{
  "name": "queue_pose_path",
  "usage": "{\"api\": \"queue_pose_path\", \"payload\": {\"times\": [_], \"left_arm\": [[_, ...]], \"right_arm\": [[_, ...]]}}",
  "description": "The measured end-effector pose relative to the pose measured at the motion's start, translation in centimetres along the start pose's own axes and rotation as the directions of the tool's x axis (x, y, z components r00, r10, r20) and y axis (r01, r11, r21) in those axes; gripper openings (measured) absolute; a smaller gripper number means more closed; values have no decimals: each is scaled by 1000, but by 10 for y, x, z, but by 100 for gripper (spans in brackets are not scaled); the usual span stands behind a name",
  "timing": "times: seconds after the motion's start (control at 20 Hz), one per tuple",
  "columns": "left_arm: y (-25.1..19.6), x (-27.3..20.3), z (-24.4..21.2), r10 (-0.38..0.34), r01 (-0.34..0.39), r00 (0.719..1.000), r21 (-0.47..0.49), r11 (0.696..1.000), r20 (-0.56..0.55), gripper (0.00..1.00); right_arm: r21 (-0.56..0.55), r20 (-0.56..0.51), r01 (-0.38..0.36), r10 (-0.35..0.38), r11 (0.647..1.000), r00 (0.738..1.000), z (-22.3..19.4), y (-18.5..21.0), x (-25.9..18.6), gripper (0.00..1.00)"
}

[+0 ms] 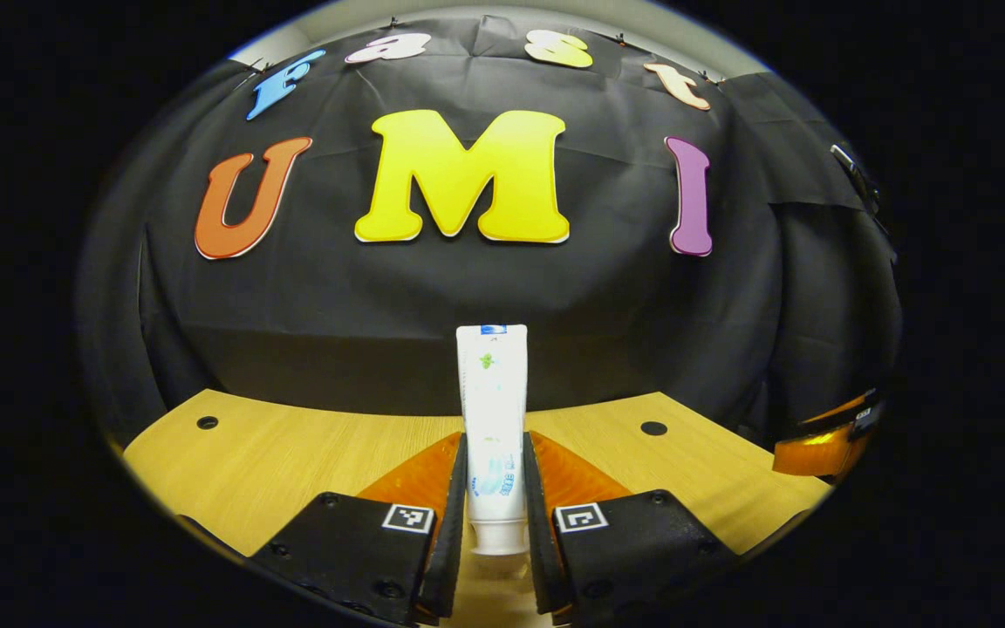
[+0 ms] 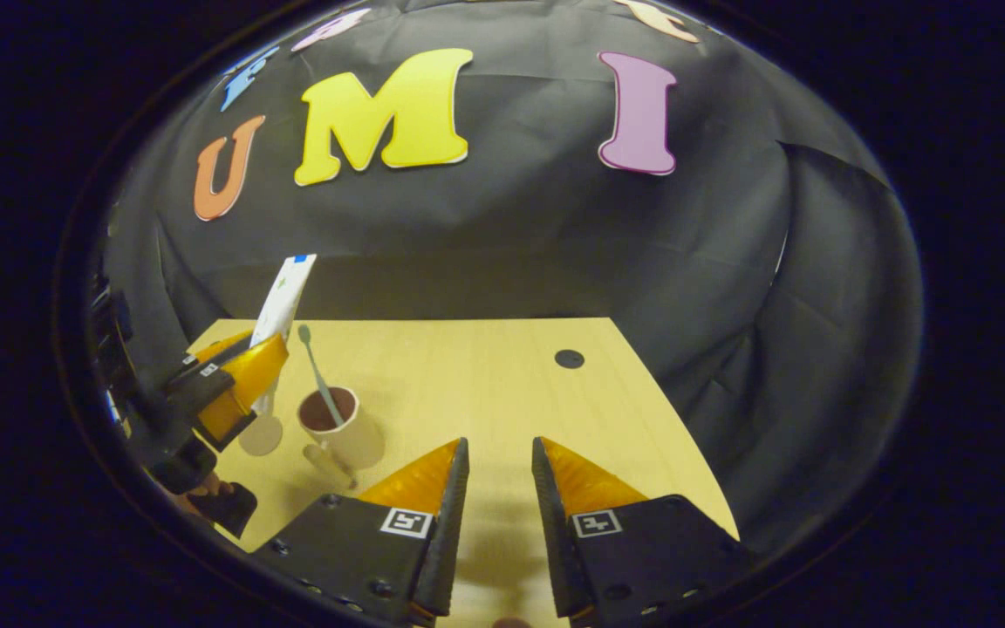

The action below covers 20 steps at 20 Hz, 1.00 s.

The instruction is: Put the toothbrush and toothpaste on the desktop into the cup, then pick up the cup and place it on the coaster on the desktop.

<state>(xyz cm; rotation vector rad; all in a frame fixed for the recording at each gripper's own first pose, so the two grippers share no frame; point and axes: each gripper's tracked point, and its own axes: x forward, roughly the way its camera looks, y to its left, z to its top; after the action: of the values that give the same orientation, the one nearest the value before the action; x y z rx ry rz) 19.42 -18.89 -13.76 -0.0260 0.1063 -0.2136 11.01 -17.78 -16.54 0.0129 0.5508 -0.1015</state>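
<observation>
Cup (image 2: 332,423) standing upright on the wooden desktop (image 2: 485,392), dark inside, with the toothbrush (image 2: 319,375) leaning in it, head up and tilted toward the far left. Round coaster (image 2: 260,434) lying flat just left of the cup, near it but apart. Toothpaste (image 1: 493,436) held off the desktop, upright with its cap down and flat crimped end up, clamped between both fingers of the left gripper (image 1: 495,488). Same tube (image 2: 284,301) seen from the right gripper view slanting up above the coaster, left of the cup, not yet in it. Right gripper (image 2: 499,488) hovering low over bare desktop to the right of the cup, fingers a narrow gap apart, holding nothing. Two dark round holes (image 1: 653,428) in the desktop near its far edge. Black cloth wall (image 2: 502,244) behind the desktop.
</observation>
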Motion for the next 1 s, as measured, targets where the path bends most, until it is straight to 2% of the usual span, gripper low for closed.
{"api": "queue_pose_path", "payload": {"times": [0.2,0.4,0.7,0.75,0.8,1.0], "left_arm": [[-9,21,-14,15,-16,999,18,1000,41,36],[-9,34,-25,43,-47,996,51,998,77,37],[-6,35,-50,71,-74,996,64,995,53,37],[-7,34,-54,74,-76,996,64,995,43,47],[-7,33,-56,76,-78,996,69,995,38,40],[-9,23,-47,80,-89,993,106,990,88,44]], "right_arm": [[-3,-45,-12,11,1000,999,-19,-6,10,53],[-24,-92,-31,28,999,995,-40,-7,10,53],[-13,-111,-24,22,1000,994,-49,-13,9,52],[-19,-110,-23,21,1000,994,-50,-13,9,53],[-20,-111,-25,23,999,994,-51,-13,8,53],[-15,-113,-29,27,999,993,-53,-7,8,52]]}}
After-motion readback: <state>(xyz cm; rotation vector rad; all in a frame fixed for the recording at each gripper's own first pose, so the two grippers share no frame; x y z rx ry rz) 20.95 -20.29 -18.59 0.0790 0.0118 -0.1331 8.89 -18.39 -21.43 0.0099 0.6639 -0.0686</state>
